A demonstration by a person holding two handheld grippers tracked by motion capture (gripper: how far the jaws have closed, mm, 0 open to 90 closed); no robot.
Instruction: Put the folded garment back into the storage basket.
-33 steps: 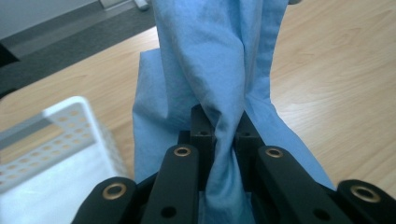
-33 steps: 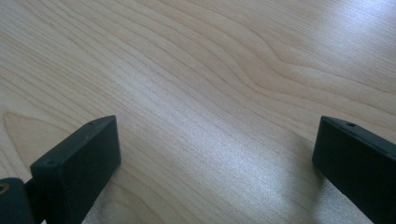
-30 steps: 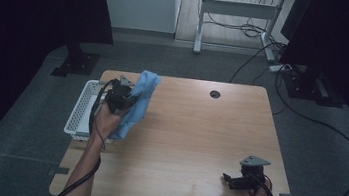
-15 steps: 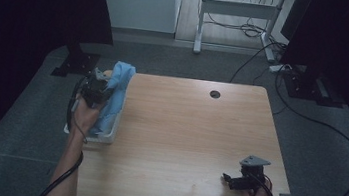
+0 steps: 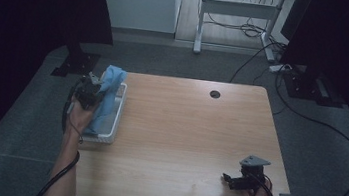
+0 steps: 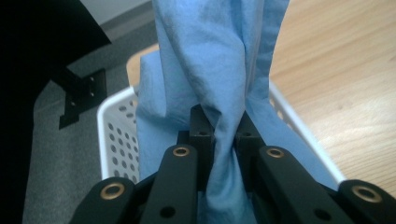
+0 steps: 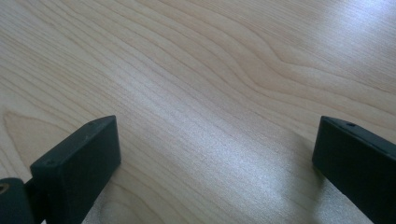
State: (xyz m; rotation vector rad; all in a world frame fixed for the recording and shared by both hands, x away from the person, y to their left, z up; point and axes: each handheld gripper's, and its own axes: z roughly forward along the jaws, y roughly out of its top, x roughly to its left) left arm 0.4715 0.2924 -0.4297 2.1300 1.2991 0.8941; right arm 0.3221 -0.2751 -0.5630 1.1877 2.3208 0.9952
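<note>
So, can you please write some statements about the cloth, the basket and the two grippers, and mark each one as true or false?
1. The left gripper is shut on the blue cloth. True.
2. The blue cloth lies flat in the middle of the table. False: it hangs from the left gripper over the white basket.
3. The right gripper holds a second cloth. False: its jaws stand open over bare wood.
4. The white basket sits at the table's left edge. True.
5. The basket's wall has round holes. True.
</note>
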